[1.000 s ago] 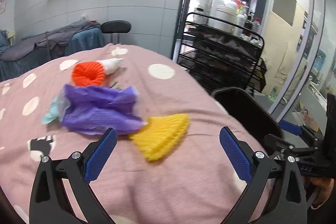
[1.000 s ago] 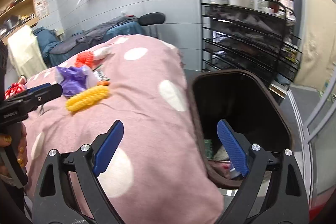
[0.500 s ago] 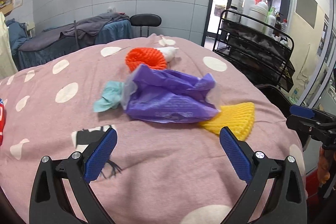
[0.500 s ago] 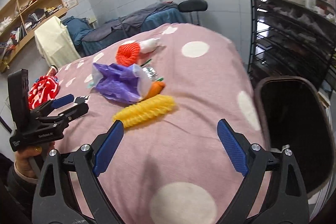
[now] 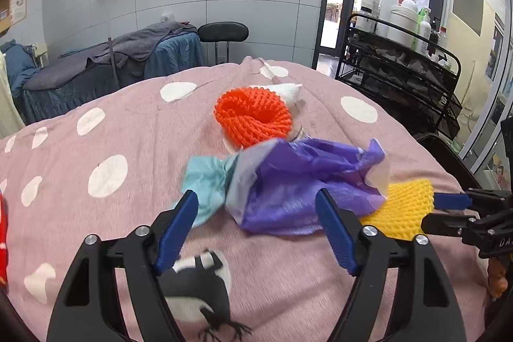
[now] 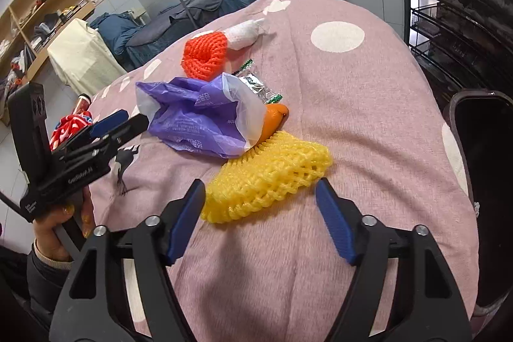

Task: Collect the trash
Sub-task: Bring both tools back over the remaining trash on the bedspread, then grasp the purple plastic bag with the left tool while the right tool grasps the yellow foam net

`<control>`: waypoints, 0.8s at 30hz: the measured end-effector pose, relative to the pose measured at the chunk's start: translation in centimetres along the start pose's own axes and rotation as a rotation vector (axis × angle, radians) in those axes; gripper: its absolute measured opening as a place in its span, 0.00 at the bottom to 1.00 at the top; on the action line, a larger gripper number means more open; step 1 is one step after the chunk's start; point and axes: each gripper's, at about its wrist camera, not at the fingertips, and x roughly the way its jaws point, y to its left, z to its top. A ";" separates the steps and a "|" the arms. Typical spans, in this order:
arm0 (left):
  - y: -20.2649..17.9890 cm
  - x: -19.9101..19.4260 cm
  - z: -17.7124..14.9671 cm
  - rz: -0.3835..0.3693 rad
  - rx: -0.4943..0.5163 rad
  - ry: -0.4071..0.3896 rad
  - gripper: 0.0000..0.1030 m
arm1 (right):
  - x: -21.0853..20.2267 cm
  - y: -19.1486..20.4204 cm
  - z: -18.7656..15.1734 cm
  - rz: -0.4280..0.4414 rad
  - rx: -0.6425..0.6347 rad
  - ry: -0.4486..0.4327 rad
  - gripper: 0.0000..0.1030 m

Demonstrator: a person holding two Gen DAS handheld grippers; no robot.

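Trash lies on a pink polka-dot bed cover [image 5: 96, 149]. A purple plastic bag [image 5: 304, 178] [image 6: 195, 114] lies in the middle, with a teal scrap [image 5: 205, 178] on its left. An orange foam net [image 5: 253, 114] [image 6: 205, 55] and a white wad [image 6: 242, 32] lie behind it. A yellow foam net [image 6: 269, 178] [image 5: 407, 204] lies to its right. My left gripper [image 5: 256, 229] is open, just short of the purple bag. My right gripper [image 6: 259, 217] is open, its fingertips on either side of the yellow net's near edge. A foil wrapper [image 6: 256, 84] and an orange piece [image 6: 274, 117] lie beside the bag.
A black trash bin [image 6: 481, 181] stands at the bed's right edge. A black wire trolley [image 5: 400, 72] with bottles stands behind it. A second bed [image 5: 105, 63] and a stool [image 5: 222, 32] are at the back. A red patterned item [image 6: 69, 125] lies at the far left.
Both grippers moved closer to the trash. The left swung from the yellow net to the purple bag. The right turned away from the bin onto the yellow net.
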 end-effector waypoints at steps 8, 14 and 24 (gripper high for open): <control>-0.1 2.5 0.6 -0.028 0.052 0.043 0.34 | 0.3 -1.1 0.3 -0.005 0.036 -0.010 0.28; -0.4 1.9 0.3 -0.023 0.028 0.029 0.15 | -0.2 -1.2 0.2 0.003 0.024 -0.037 0.17; -1.1 -2.6 -0.5 0.011 -0.052 -0.088 0.13 | -3.7 -1.1 -1.1 -0.014 -0.041 -0.153 0.16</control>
